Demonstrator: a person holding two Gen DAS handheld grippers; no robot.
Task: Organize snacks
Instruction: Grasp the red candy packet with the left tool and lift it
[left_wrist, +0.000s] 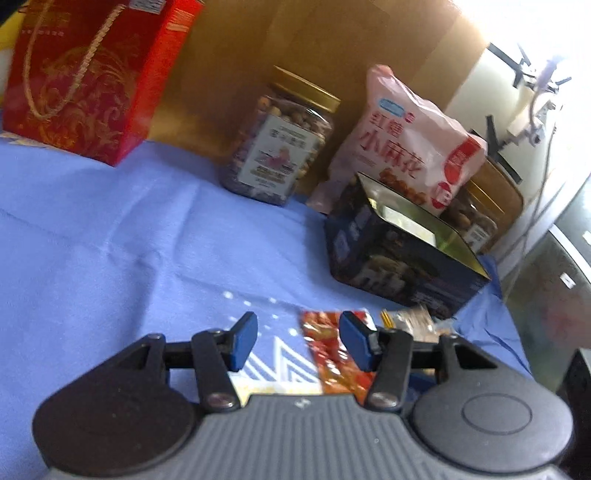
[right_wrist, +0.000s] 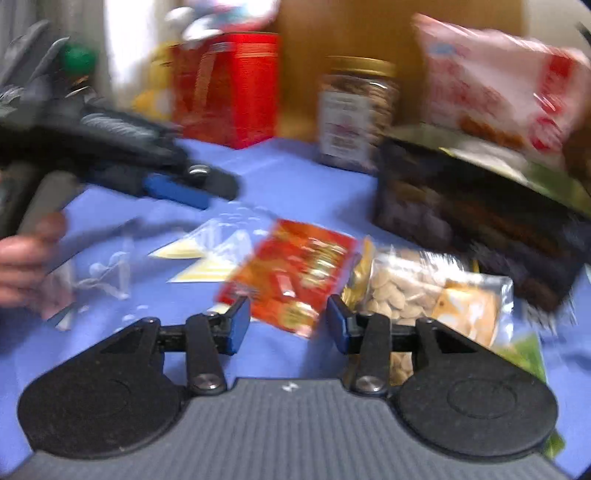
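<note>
My left gripper (left_wrist: 297, 341) is open and empty, hovering over a clear blue-and-white packet (left_wrist: 273, 365) and a red snack packet (left_wrist: 334, 354) on the blue cloth. My right gripper (right_wrist: 288, 323) is open and empty, just above the same red packet (right_wrist: 295, 269). A clear packet of pale nuts (right_wrist: 424, 291) lies right of it. The open dark tin box (left_wrist: 402, 251) stands beyond the packets, and also shows in the right wrist view (right_wrist: 476, 221). The left gripper (right_wrist: 177, 188) shows in the right wrist view, held by a hand (right_wrist: 26, 262).
A red gift bag (left_wrist: 85, 74), a gold-lidded nut jar (left_wrist: 280, 140) and a pink snack bag (left_wrist: 410, 140) stand along the brown back wall. A second jar (left_wrist: 476, 221) sits behind the tin. A green packet (right_wrist: 528, 354) lies at the right. The table edge drops off right.
</note>
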